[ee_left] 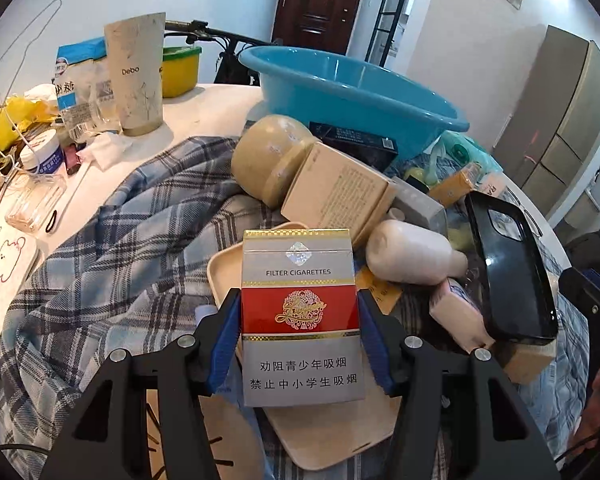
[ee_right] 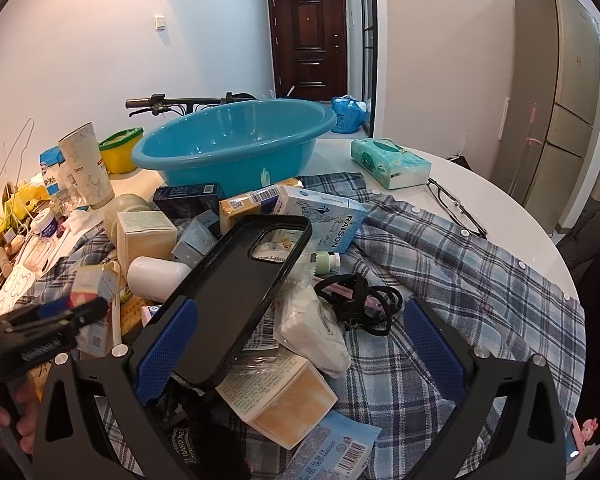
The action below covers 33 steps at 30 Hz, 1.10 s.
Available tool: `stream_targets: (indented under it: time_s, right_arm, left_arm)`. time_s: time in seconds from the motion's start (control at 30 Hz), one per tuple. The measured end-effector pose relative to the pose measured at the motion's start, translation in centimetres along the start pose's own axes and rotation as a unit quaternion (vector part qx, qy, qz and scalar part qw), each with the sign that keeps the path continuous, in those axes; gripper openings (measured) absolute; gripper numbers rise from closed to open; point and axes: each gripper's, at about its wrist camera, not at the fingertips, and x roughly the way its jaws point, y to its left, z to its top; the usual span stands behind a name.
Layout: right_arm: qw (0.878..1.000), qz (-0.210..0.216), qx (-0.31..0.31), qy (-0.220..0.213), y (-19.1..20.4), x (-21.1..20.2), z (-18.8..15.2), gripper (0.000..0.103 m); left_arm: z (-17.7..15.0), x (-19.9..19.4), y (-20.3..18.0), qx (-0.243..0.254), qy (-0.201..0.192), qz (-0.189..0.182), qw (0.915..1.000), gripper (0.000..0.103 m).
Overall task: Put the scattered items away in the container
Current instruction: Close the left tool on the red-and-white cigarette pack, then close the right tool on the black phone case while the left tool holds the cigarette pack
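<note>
- My left gripper (ee_left: 298, 320) is clamped on a red-and-silver cigarette pack (ee_left: 300, 312), blue pads (ee_left: 226, 336) pressing both of its sides; the pack stands upright over a beige tray (ee_left: 332, 428).
- My right gripper (ee_right: 300, 356) stands wide open with nothing pinched; a black phone case (ee_right: 244, 300) leans across the gap between the fingers, close by the left pad (I can't tell if it touches).
- The blue basin (ee_right: 236, 144) sits toward the far edge of the white round table (ee_right: 512, 208), and nothing shows inside it.
- Between basin and grippers, a heap of small boxes lies on a plaid shirt (ee_right: 480, 272): a RAISON box (ee_right: 332, 220), a white bottle (ee_right: 156, 276), a tangle of black hair ties (ee_right: 360, 304).
- A tissue pack (ee_right: 388, 162) and eyeglasses (ee_right: 456, 206) lie near the table's right edge.
- A paper cup (ee_left: 138, 76) stands near the left edge.
</note>
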Motion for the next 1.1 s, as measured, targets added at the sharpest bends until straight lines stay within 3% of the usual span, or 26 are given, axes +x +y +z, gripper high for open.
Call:
stream_targets:
  time_s: [0.1, 0.23, 0.47, 0.6, 0.87, 1.1]
  right_arm:
    - [1.0, 0.0, 0.0, 0.001, 0.0, 0.1, 0.0, 0.102]
    - [1.0, 0.009, -0.005, 0.004, 0.7, 0.3, 0.0, 0.102]
    - [1.0, 0.02, -0.021, 0.0, 3.0, 0.5, -0.1, 0.102]
    - [0.999, 0.018, -0.029, -0.002, 4.5, 1.0, -0.6, 0.102]
    - [0.996, -0.043, -0.071, -0.021, 7.2, 2.2, -1.6, 0.102]
    - [0.992, -0.068, -0.102, -0.036, 8.0, 2.5, -1.9, 0.102]
  left_arm:
    - [0.0, 0.8, -0.4, 0.02, 0.005, 0.01, 0.9997, 0.058]
    - [0.3, 0.5, -0.2, 0.009, 0.005, 0.005, 0.9999, 0.057]
    - [1.0, -2.8, 0.0, 0.008, -0.057, 0.015, 0.9982, 0.057]
    - [1.4, -3.7, 0.1, 0.015, -0.067, 0.016, 0.9975, 0.057]
    - [1.3, -3.9, 0.3, 0.013, -0.067, 0.014, 0.9976, 0.057]
    - [0.9, -3.5, 0.6, 0.008, -0.056, 0.011, 0.9983, 0.057]
